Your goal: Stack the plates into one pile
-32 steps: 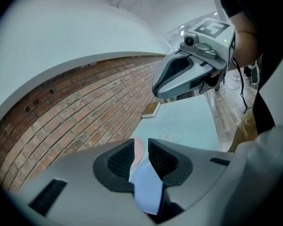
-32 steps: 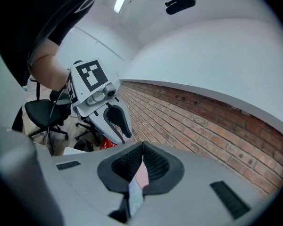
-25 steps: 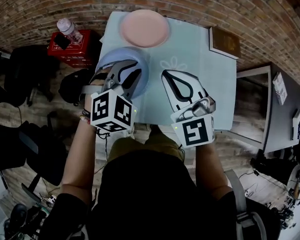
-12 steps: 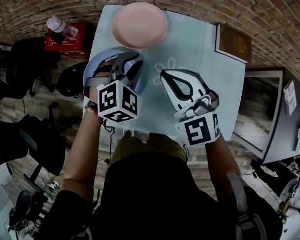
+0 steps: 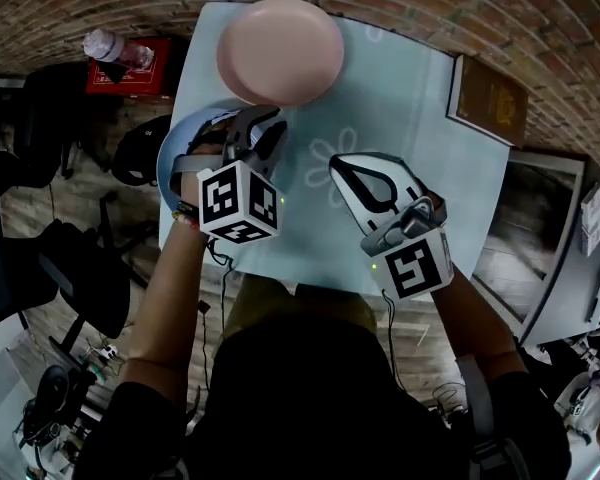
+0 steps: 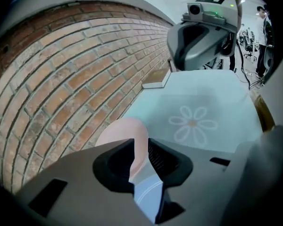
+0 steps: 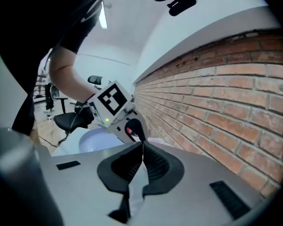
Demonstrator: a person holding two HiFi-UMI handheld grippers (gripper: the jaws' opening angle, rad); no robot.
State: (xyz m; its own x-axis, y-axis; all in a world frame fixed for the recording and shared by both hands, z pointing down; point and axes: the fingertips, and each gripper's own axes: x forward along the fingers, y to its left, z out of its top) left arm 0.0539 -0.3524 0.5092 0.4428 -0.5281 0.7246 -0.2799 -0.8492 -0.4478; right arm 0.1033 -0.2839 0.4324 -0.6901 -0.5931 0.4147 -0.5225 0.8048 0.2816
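My flower-printed bench carries 1 pink plate at its far edge, near the brick wall. The blue plate is just beside it, its rim clamped in my left hand-held gripper. The right hand-held gripper hovers with its jaws together, empty.

No legible text, label, brand or number anywhere.

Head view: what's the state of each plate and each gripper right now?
left gripper, jaws shut on the blue plate at its rim.
right gripper, jaws shut, empty.
blue plate, overhanging the left edge of the table.
pink plate, flat on the table, empty.
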